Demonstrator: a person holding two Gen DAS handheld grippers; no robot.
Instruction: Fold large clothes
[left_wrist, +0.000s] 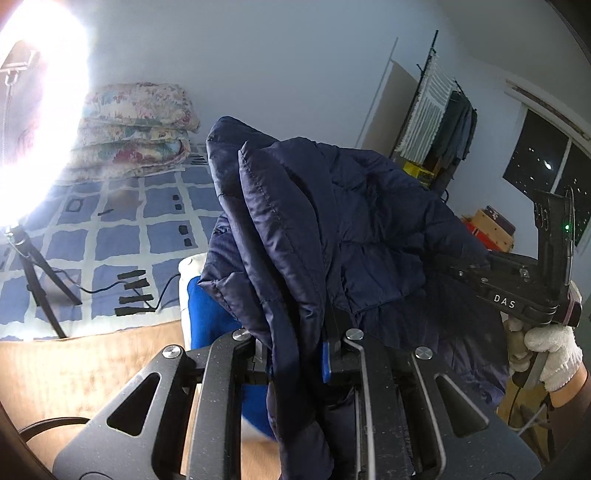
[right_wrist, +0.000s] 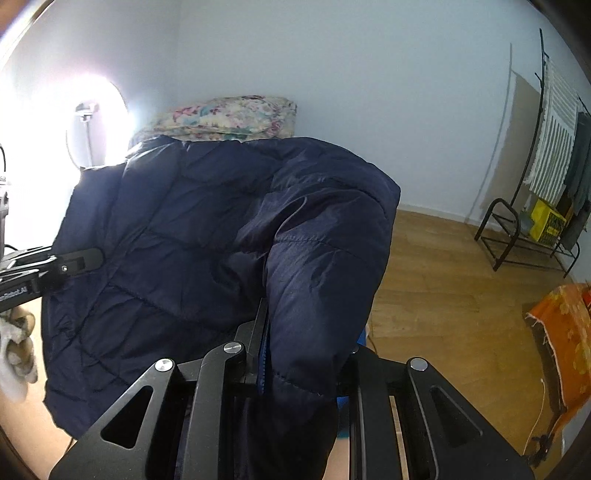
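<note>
A navy quilted jacket (left_wrist: 332, 221) is shown lifted into the air, stretched between the two tools above a wooden floor (right_wrist: 443, 280). The left hand-held gripper (left_wrist: 295, 354) is seen closed on a bunched fold of the jacket's edge, the fabric being pinched between its fingers, one of which carries a blue pad (left_wrist: 325, 363). The right hand-held gripper (right_wrist: 303, 354) is likewise clamped on a thick roll of the padded fabric, which is draped over and partly hides its right finger. In the left wrist view, the right tool is visible at the far side of the garment, held by a white-gloved hand (left_wrist: 546, 354); in the right wrist view, the left tool enters from the left edge. Behind the jacket, a bed with a blue checked cover (left_wrist: 122, 236) is shown, bearing a stack of floral quilts (left_wrist: 136, 125). A ring light (left_wrist: 44, 110) stands on a tripod, and a clothes rack (right_wrist: 546, 177) is set against the wall.
</note>
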